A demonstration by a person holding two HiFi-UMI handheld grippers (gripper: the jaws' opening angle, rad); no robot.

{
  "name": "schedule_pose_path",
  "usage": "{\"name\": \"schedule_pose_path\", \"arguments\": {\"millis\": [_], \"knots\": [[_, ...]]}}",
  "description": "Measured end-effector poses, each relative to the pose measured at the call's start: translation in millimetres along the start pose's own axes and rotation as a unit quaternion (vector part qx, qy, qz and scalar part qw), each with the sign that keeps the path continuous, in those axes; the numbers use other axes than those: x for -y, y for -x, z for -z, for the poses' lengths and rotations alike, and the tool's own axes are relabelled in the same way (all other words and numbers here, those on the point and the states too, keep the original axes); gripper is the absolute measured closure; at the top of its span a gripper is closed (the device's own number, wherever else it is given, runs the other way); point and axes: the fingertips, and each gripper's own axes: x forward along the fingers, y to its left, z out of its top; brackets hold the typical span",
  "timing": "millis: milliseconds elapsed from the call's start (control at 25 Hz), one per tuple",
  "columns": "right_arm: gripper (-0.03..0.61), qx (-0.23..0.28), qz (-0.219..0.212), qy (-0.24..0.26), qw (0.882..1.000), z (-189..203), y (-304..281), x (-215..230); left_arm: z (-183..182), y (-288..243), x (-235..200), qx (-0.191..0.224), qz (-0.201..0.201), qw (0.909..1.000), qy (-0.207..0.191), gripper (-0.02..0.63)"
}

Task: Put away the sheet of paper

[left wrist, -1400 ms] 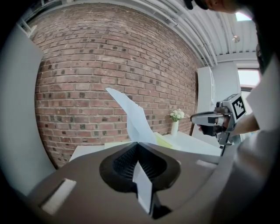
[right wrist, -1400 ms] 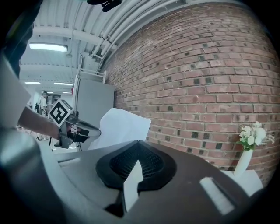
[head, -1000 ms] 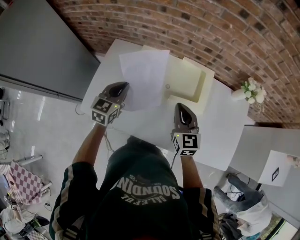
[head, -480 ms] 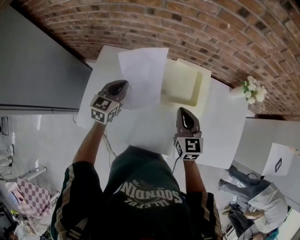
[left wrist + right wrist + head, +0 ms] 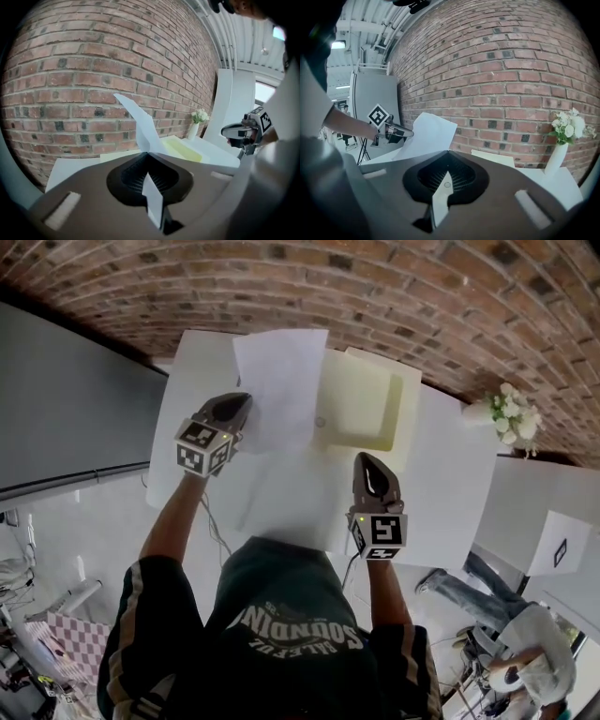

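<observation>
Spanning the space below the brick wall, the white surface (image 5: 450, 484) carries everything. Over it the sheet of paper (image 5: 281, 381) hangs lifted; in the last second it has slid toward the far edge, and its right side now overlaps the left rim of the pale yellow tray (image 5: 361, 409) there. The left gripper (image 5: 244, 401) is clamped on the sheet's near edge. The right gripper (image 5: 363, 457), near mid-surface, seems closed and empty. Laying the sheet in the tray looks imminent.

A white table (image 5: 455, 486) is set against a brick wall (image 5: 394, 287). A vase of white flowers (image 5: 513, 419) is placed at the table's far right corner. A grey panel (image 5: 66, 399) is seen left of the table, and a checkered cloth (image 5: 67, 641) well apart from its near left corner.
</observation>
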Motion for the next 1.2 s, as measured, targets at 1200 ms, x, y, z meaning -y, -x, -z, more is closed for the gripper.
{"name": "schedule_pose_path", "arguments": {"millis": [1200], "knots": [[0.578, -0.049, 0.067, -0.045, 0.996, 49, 0, 34, 86, -132, -6, -0.142, 0.105, 0.9767, 0.122, 0.603]]}}
